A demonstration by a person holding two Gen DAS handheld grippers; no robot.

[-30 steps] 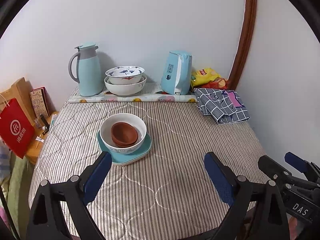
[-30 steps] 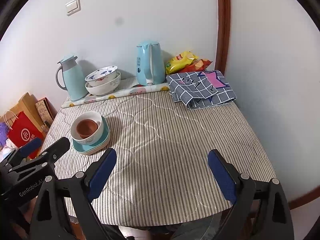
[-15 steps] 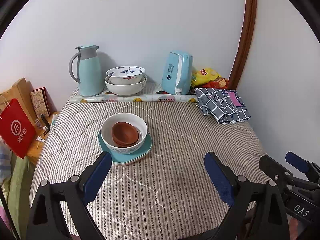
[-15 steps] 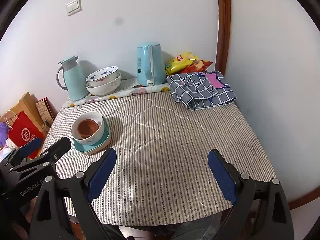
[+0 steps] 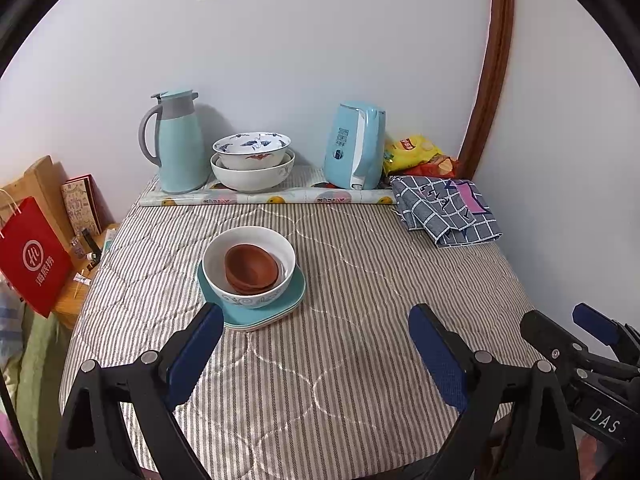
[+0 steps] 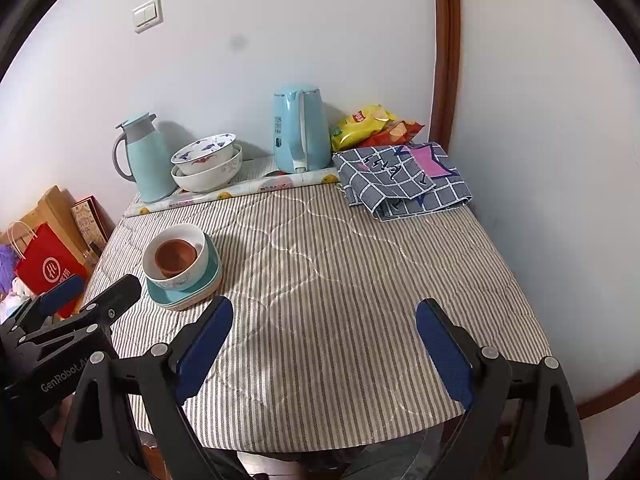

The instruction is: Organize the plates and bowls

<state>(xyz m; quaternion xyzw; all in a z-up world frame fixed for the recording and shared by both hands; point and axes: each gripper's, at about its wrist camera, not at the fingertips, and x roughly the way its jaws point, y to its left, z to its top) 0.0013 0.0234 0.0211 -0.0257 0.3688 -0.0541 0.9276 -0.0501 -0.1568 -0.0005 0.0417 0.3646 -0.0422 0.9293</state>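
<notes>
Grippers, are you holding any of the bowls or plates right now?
No. The left gripper and right gripper are both open and empty, short of the white bowl stacked on teal plates.

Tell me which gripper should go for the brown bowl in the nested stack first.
Left. The left gripper is open, with the brown bowl just ahead, near its left finger. From the right gripper, also open, the stack sits far off to the left, behind the left gripper's body.

white walls (image 5: pixel 320 60), brown trim (image 5: pixel 490 60), striped table (image 6: pixel 360 300)
</notes>
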